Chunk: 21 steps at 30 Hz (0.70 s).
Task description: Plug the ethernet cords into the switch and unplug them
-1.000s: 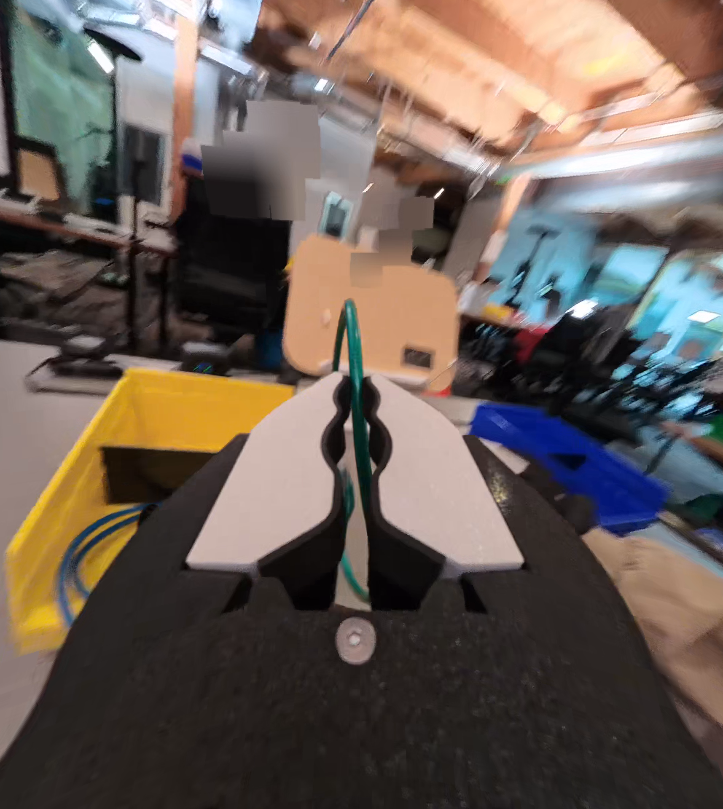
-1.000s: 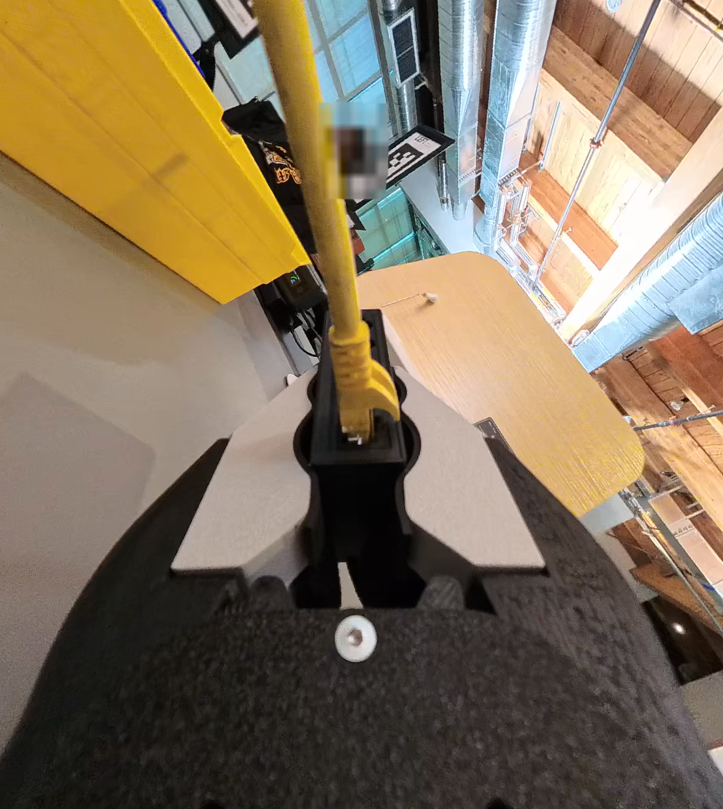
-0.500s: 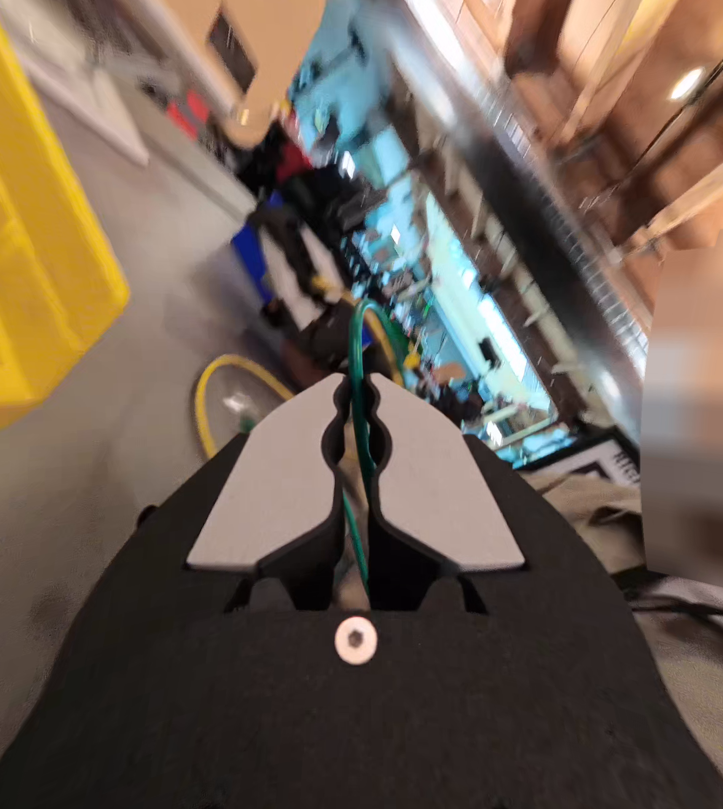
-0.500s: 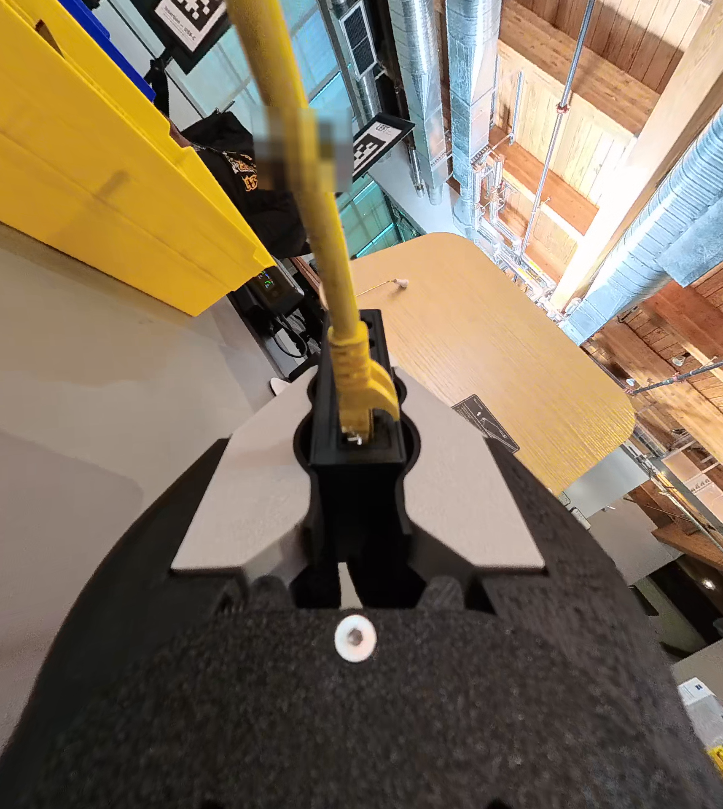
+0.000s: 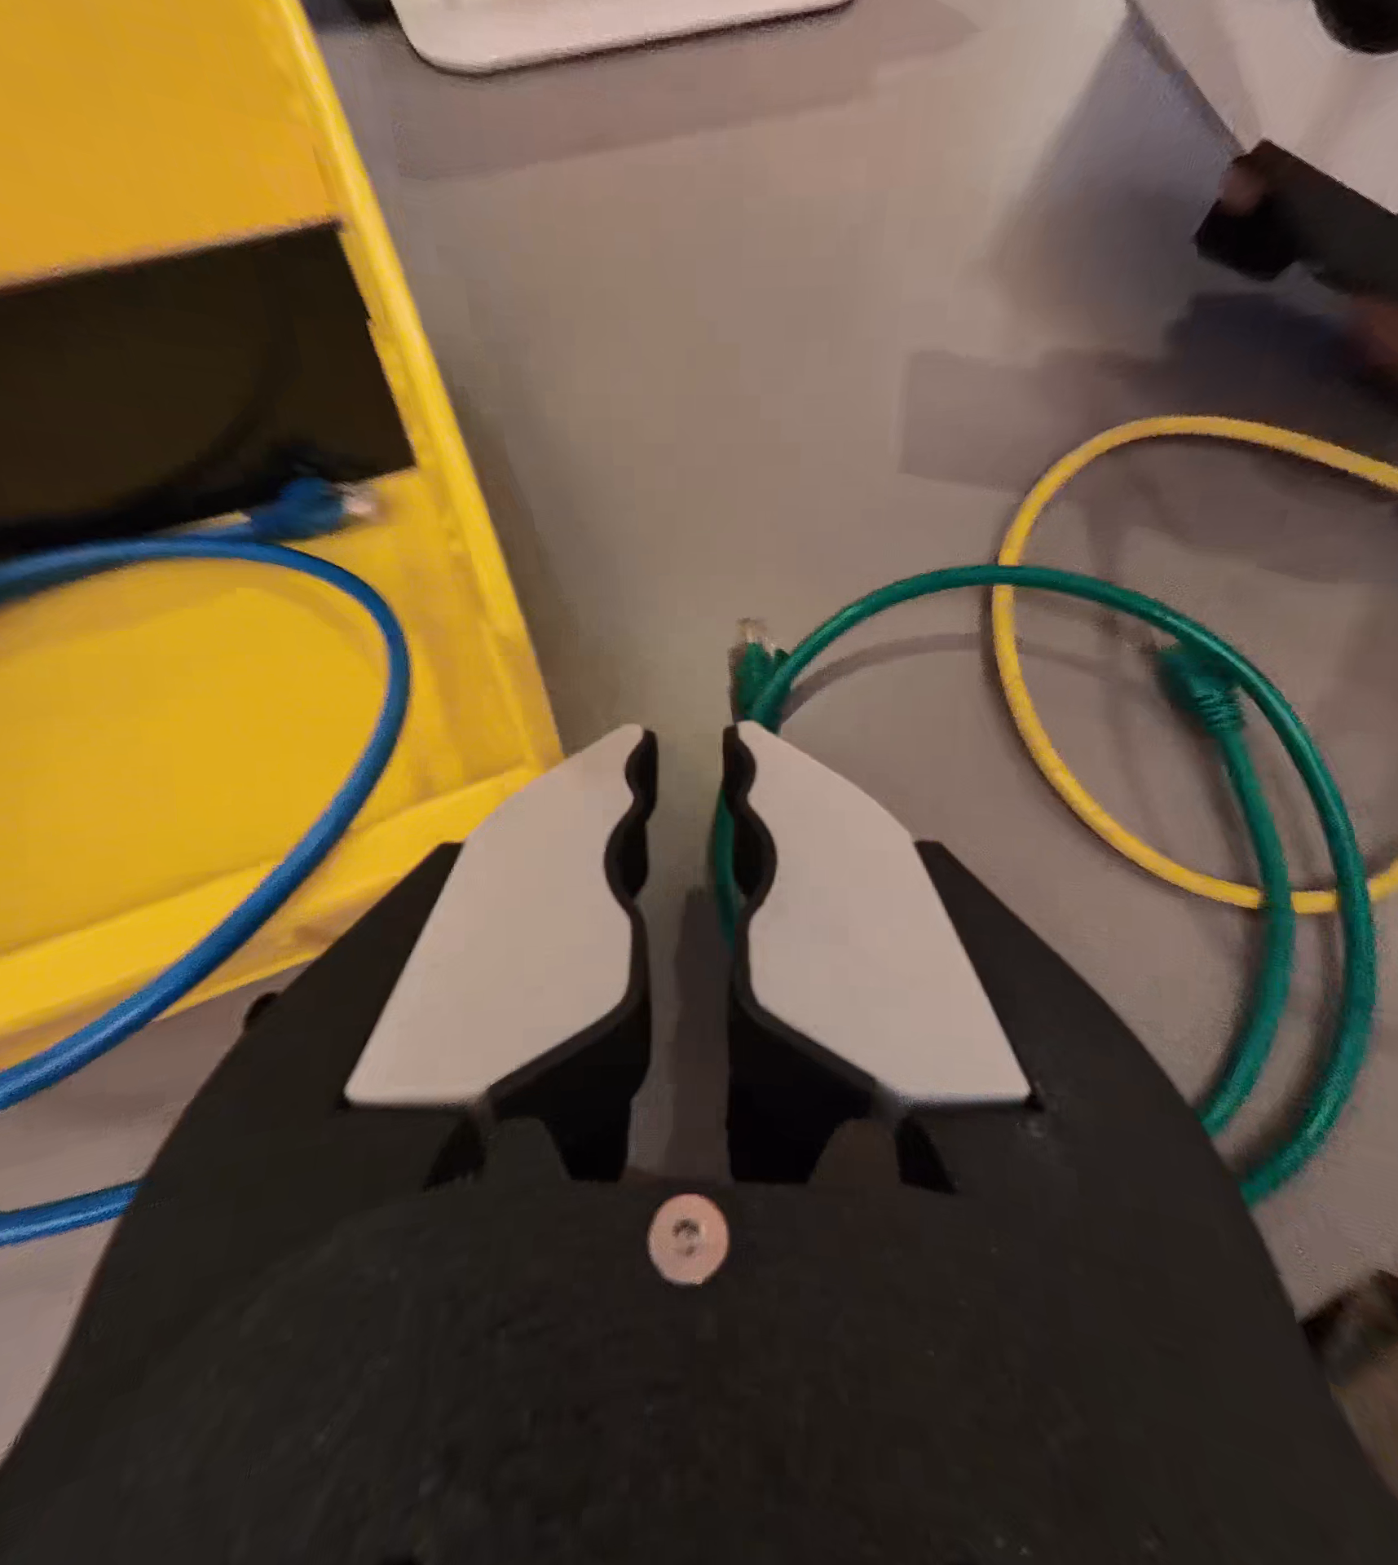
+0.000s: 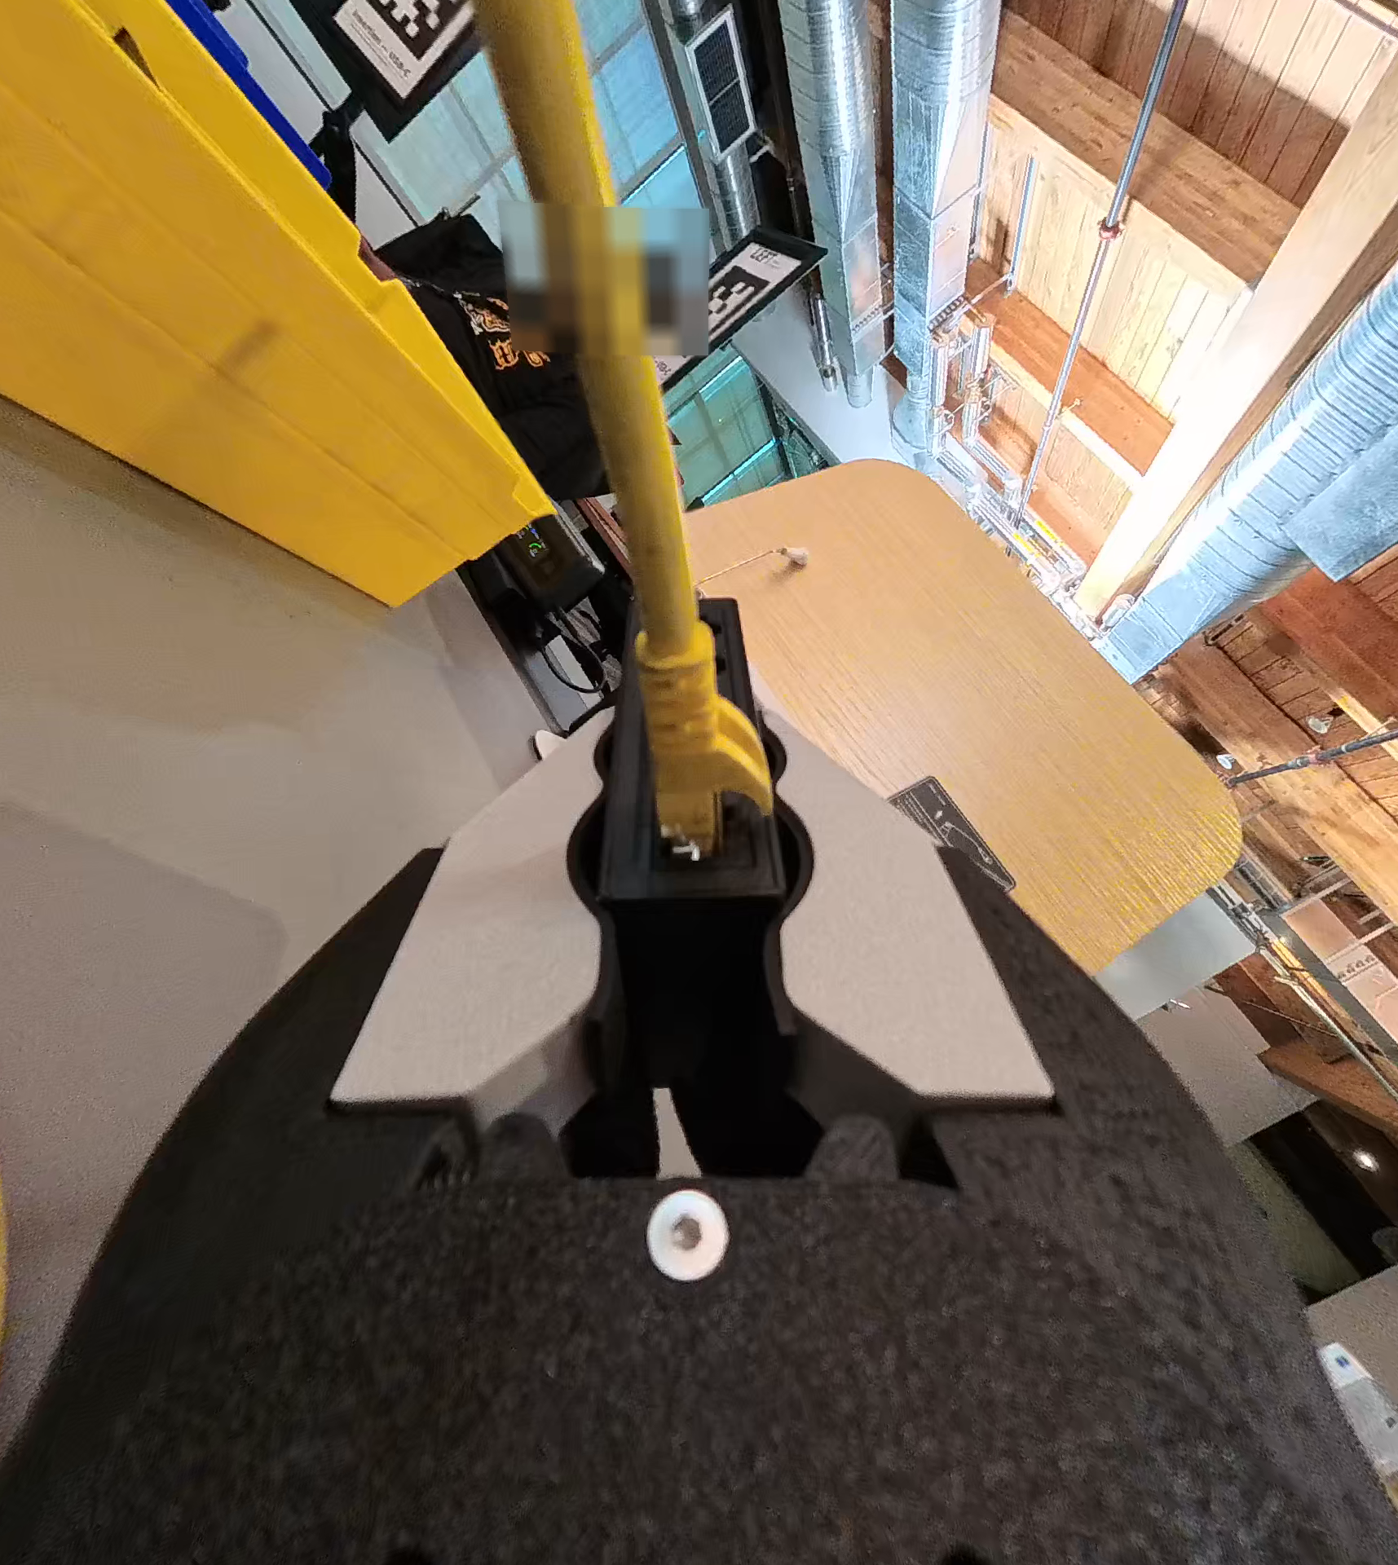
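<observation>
A grey matte tabletop [image 5: 678,381] fills my left view, with a yellow plastic bin [image 5: 85,762] on its left side; my right view tilts up past the same kind of bin toward a timber ceiling with silver ducts [image 6: 915,254] and a pale wooden board [image 6: 975,677].

Progress, as I judge it: the yellow ethernet cord [image 6: 644,474] has its plug seated in one port of the small black switch [image 6: 691,889], so one insertion looks done. The green ethernet cord [image 5: 1237,694] lies coiled on the table, both clear-tipped plugs free, one just beyond my left fingertips. A blue ethernet cord [image 5: 322,762] loops inside the bin and trails out over its edge. So green and blue are, I think, either waiting their turn or already finished; I cannot tell which. Unplugging the yellow cord remains.

My left gripper [image 5: 688,745] points steeply down at the table, its fingers parted by a narrow gap. A stretch of green cord runs along the inner face of one finger, but nothing looks pinched; I read it as loose, not held.

My right gripper [image 6: 691,813] angles upward, fingers closed firmly on the switch body, ports facing away from me, the yellow cord rising out of frame and curving back at lower left.
</observation>
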### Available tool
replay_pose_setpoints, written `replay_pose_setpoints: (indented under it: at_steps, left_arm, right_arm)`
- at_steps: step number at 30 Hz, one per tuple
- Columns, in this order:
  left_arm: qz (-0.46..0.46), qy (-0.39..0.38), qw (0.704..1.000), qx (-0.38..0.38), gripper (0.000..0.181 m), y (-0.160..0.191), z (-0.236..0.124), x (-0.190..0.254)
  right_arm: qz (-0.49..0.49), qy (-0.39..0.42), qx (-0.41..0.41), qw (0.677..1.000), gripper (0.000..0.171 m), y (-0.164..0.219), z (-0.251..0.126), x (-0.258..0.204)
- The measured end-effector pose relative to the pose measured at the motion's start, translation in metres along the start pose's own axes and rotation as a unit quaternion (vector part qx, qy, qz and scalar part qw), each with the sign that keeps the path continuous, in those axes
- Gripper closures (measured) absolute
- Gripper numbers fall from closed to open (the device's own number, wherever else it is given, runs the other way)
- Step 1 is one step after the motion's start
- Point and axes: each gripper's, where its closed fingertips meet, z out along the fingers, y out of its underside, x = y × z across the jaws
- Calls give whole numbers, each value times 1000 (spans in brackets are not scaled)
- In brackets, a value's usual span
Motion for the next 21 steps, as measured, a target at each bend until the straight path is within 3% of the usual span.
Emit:
replay_pose_setpoints:
  at_steps: [1,8,14,21]
  left_arm:
    - [11,-7,1000,13,163,-4,-3,2]
    - [29,38,999,4,163,8,-6,23]
    - [53,33,997,-56,161,35,13,31]
    - [67,0,994,-87,163,38,34,23]
  right_arm:
    - [-1,-2,1,1000,144,-1,0,-1]
    - [-4,-8,-1,1000,144,0,0,-4]
    - [-5,-12,0,1000,144,-1,1,-6]
    - [-5,-14,2,1000,144,-2,1,-7]
